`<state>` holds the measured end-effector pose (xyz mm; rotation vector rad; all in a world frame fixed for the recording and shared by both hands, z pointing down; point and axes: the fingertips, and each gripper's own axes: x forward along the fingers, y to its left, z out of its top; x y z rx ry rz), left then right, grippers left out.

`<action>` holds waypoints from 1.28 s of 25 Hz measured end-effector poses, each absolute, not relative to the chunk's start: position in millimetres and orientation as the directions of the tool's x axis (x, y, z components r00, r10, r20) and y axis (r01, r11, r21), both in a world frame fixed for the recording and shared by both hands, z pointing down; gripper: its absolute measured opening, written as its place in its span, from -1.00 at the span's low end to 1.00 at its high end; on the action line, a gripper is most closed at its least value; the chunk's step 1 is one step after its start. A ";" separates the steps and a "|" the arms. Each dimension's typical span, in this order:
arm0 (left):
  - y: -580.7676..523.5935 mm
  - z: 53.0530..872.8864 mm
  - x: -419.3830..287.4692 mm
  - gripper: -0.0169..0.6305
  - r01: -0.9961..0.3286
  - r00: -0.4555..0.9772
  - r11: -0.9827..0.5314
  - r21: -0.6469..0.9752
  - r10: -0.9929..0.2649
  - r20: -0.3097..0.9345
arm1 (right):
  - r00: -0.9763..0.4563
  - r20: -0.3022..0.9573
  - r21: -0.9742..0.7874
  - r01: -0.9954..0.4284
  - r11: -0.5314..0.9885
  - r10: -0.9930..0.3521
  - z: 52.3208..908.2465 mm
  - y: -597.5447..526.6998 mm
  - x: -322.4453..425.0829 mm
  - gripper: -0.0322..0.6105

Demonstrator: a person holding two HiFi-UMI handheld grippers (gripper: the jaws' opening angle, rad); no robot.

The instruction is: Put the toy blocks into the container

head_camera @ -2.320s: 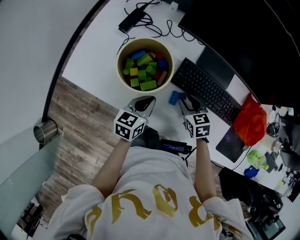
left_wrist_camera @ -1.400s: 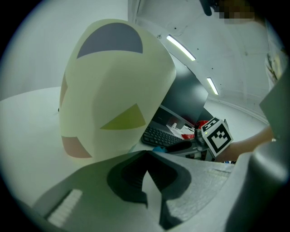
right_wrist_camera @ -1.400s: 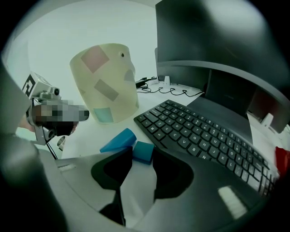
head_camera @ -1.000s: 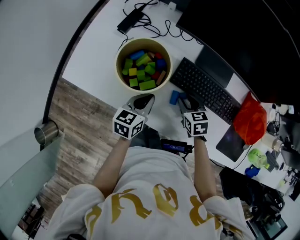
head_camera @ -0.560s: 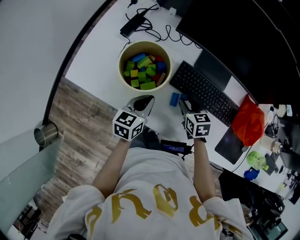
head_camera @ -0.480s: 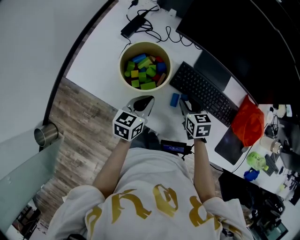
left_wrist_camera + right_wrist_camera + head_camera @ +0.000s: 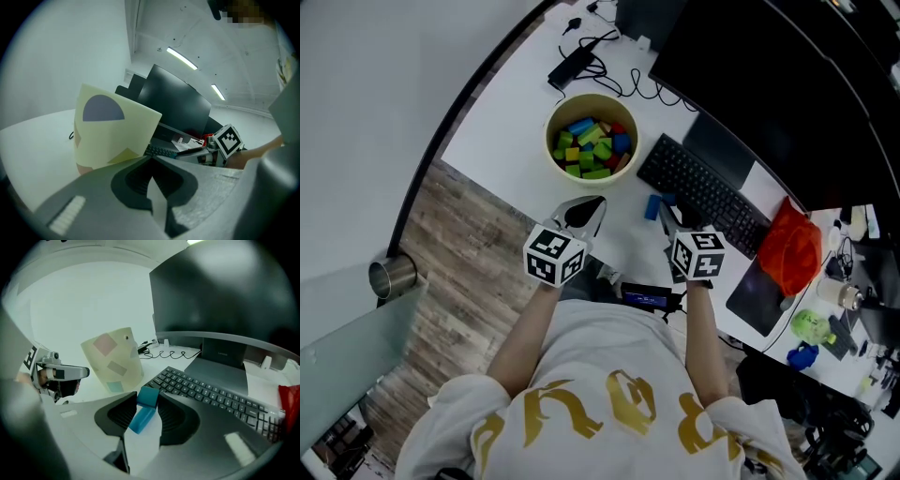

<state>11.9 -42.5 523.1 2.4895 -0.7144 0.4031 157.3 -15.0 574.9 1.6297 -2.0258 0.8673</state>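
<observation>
A round cream container (image 7: 551, 155), holding several green, blue, yellow and red blocks, stands on the white desk. It also shows in the left gripper view (image 7: 112, 126) and the right gripper view (image 7: 115, 364). One blue block (image 7: 653, 207) sits by the keyboard's near corner. My right gripper (image 7: 667, 217) has this blue block (image 7: 142, 416) between its jaws, which (image 7: 147, 397) press against both of its sides. I cannot tell whether the block rests on the desk. My left gripper (image 7: 589, 206) is shut and empty (image 7: 150, 161), just short of the container.
A black keyboard (image 7: 708, 192) lies right of the block and fills the right of the right gripper view (image 7: 211, 390). A dark monitor (image 7: 769, 84) stands behind it. Cables and a power brick (image 7: 577, 61) lie beyond the container. A red bag (image 7: 792, 248) is at the right.
The head camera has pulled back, so the desk looks smaller and shifted. Neither gripper has moved relative to the block or the container.
</observation>
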 end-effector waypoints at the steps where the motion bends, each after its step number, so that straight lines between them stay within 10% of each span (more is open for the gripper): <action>1: -42.1 520.8 11.0 -0.93 -0.562 0.816 -0.730 0.390 -0.412 0.406 | -0.241 0.647 -0.218 -0.968 0.128 -0.723 573.8 -14.9 157.7 -0.37; 32: -48.4 449.7 -20.7 -0.93 -0.632 0.774 -0.716 0.297 -0.562 0.292 | -0.256 0.466 -0.308 -0.944 0.116 -0.847 492.7 -19.3 161.7 -0.37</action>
